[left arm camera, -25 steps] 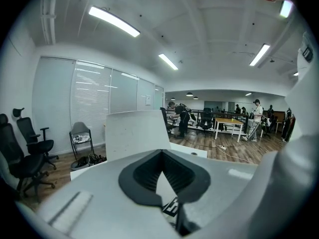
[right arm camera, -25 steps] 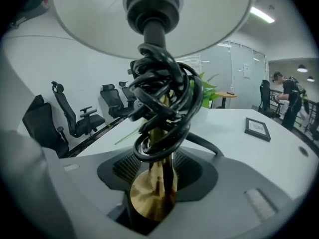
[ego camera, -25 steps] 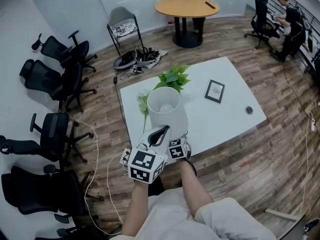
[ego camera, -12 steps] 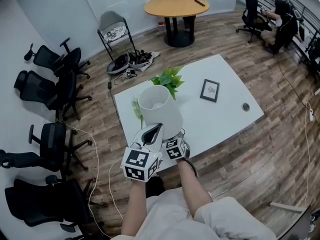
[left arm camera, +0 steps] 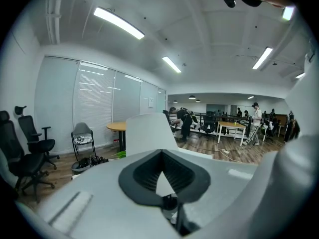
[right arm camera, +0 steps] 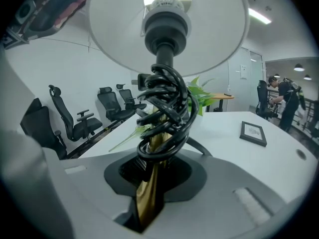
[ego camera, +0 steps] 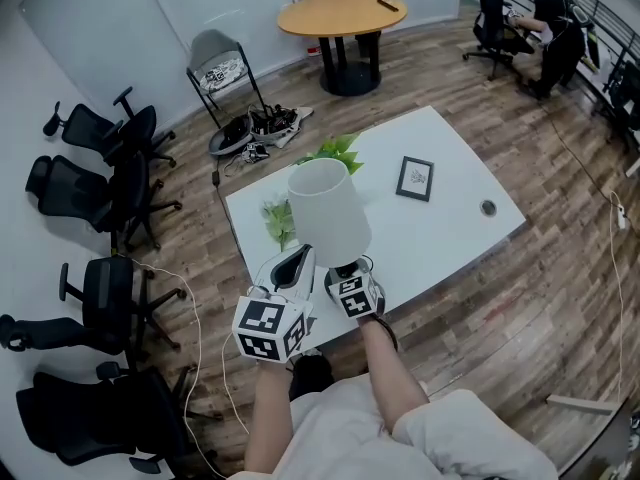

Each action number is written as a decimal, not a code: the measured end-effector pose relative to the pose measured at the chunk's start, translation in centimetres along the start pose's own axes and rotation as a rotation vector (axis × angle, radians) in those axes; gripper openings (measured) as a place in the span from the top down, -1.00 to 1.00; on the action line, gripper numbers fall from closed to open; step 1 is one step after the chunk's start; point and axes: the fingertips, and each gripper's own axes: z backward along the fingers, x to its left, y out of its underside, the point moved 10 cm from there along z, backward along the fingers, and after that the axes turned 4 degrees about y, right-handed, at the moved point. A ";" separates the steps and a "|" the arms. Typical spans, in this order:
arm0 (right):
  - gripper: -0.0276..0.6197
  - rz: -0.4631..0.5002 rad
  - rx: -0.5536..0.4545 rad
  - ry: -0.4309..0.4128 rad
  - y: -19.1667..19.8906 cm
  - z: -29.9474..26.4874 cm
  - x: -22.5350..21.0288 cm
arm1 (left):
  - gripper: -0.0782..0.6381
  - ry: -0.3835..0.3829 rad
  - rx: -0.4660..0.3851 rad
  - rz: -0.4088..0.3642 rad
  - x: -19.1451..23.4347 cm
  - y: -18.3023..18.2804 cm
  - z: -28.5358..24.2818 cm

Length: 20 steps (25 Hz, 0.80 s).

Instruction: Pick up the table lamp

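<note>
The table lamp has a white cone shade (ego camera: 328, 213), a gold stem (right arm camera: 151, 193) and a black cord (right arm camera: 164, 113) coiled round the stem. My right gripper (ego camera: 347, 268) is shut on the stem just under the coil and holds the lamp over the near edge of the white table (ego camera: 450, 218). In the right gripper view the shade (right arm camera: 164, 29) fills the top, above the right gripper (right arm camera: 153, 176). My left gripper (ego camera: 293, 266) sits just left of the lamp's stem, shut with nothing between its jaws. The left gripper (left arm camera: 162, 180) points at the shade (left arm camera: 149, 131).
On the table are a green plant (ego camera: 335, 151), a loose leafy sprig (ego camera: 277, 220), a black picture frame (ego camera: 414, 178) and a small round object (ego camera: 487, 208). Black office chairs (ego camera: 100, 168) line the left. A round wooden table (ego camera: 340, 13) stands behind.
The lamp has come up toward me and tipped, so the shade now shows its side instead of its open top. Both grippers stayed close together at the stem.
</note>
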 end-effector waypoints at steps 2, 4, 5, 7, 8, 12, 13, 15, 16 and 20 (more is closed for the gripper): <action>0.60 -0.015 0.003 0.001 0.0 0.3 -0.4 | 0.78 -0.002 -0.010 0.008 0.1 -0.2 0.2; 0.60 -0.023 0.012 0.006 0.1 1.0 -1.0 | 0.78 -0.011 -0.015 0.014 -0.1 -0.2 0.3; 0.60 -0.023 0.018 0.009 0.2 1.5 -1.2 | 0.78 -0.018 -0.016 0.020 -0.3 -0.2 0.4; 0.60 -0.022 0.024 0.011 0.3 2.4 -1.6 | 0.78 -0.033 -0.018 0.034 -0.5 0.2 0.8; 0.60 -0.022 0.025 0.010 0.3 2.7 -1.8 | 0.78 -0.040 -0.018 0.042 -0.7 0.5 1.0; 0.60 -0.015 0.024 0.017 -0.1 4.6 -2.7 | 0.78 -0.064 -0.028 0.087 -1.5 1.6 1.5; 0.60 -0.012 0.021 0.022 -0.1 5.2 -3.0 | 0.78 -0.070 -0.031 0.097 -1.8 1.8 1.6; 0.60 -0.007 0.016 0.028 0.0 6.6 -3.4 | 0.78 -0.082 -0.032 0.111 -2.6 2.4 1.6; 0.60 -0.004 0.014 0.030 0.0 7.3 -3.7 | 0.78 -0.087 -0.028 0.114 -3.0 2.8 1.6; 0.60 0.003 0.002 0.027 -0.1 9.6 -5.0 | 0.78 -0.108 0.006 0.118 -4.9 4.4 0.9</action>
